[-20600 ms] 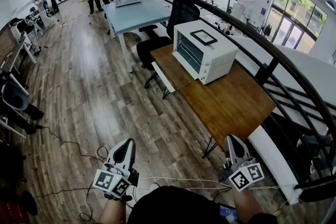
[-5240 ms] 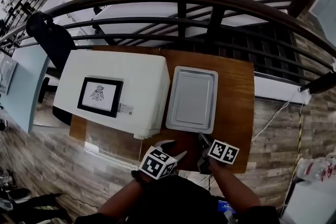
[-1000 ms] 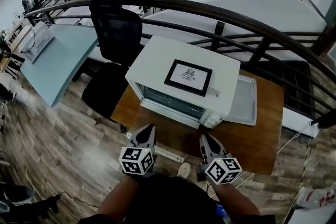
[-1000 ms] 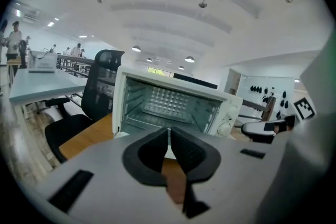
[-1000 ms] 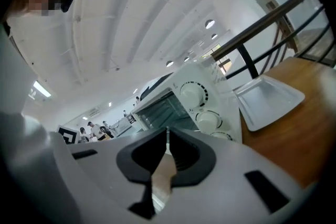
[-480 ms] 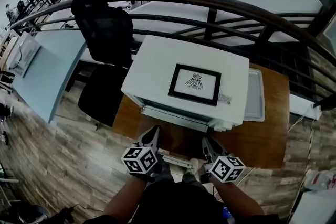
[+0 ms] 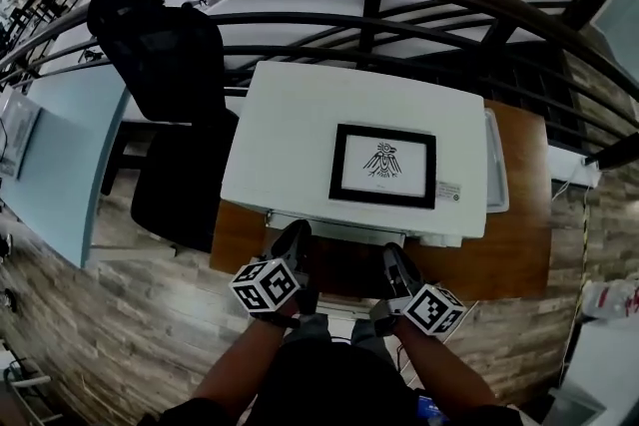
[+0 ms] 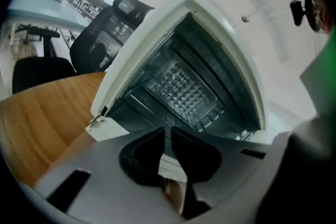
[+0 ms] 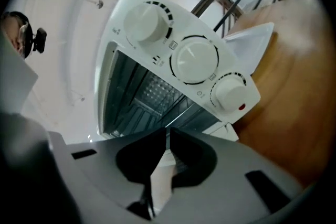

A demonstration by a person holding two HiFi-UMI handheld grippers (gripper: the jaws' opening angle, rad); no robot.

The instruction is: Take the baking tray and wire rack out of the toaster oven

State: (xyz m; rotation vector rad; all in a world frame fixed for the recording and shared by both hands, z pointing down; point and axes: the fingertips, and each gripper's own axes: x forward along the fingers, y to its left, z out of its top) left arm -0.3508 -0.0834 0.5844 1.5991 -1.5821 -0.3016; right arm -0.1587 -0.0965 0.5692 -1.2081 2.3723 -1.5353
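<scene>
Tray (image 7: 495, 177) already out, on desk (image 7: 519, 249) right of the oven (image 7: 359, 115). Rack (image 8: 182, 89) prob. still inside; door looks open. Left gripper (image 7: 294, 232) & right gripper (image 7: 392, 256) near oven front, fingers shut, empty. Rack left to do.

Left claw (image 7: 292, 236) and right claw (image 7: 393, 259): each was a pale grey moulded body that ended in two black, curved jaws. At the rear, the left cube (image 7: 265, 286) and the right cube (image 7: 432, 308) were white and printed with black square markers. Dark rectangular slots (image 8: 68, 186) were cut into the grey housing. The person wore a dark top (image 7: 329, 384).
</scene>
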